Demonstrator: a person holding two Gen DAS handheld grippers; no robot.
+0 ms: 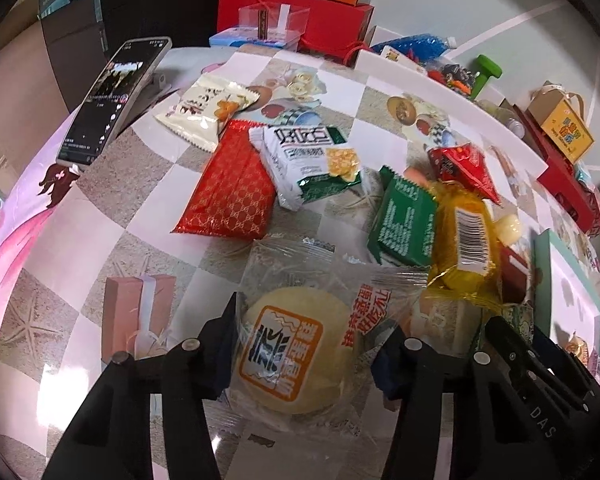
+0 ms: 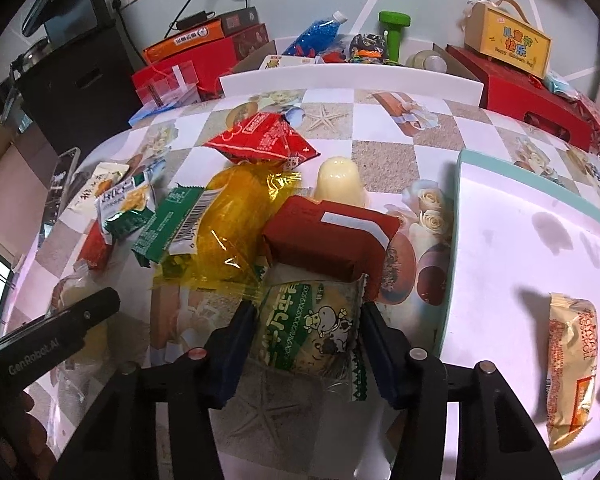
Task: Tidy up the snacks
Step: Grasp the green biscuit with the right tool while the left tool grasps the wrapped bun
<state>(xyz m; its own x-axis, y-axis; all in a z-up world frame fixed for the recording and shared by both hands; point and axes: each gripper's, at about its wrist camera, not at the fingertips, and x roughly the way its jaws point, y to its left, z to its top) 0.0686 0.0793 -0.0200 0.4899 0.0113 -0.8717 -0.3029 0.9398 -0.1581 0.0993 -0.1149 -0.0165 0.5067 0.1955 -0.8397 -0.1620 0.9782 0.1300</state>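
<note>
My left gripper [image 1: 306, 350] is closed around a clear-wrapped round yellow cake [image 1: 300, 320] with an orange label, which lies on the patterned tablecloth. One pad presses each side of the wrapper. My right gripper [image 2: 308, 344] grips a green and yellow snack packet with a cow drawing [image 2: 312, 320], a pad against each edge. That packet lies at the near end of the snack pile, partly under a dark red packet [image 2: 328, 236]. The left gripper's black body [image 2: 60, 320] shows at the left of the right wrist view.
Behind lie a yellow cellophane bag [image 2: 236, 224], a green packet [image 1: 404, 224], red packets [image 1: 232, 192], a white-green packet [image 1: 312, 160] and a jelly cup [image 2: 338, 182]. A white tray with a teal rim [image 2: 458, 200] on the right holds a beige packet [image 2: 572, 368]. A phone [image 1: 112, 100] stands propped at left.
</note>
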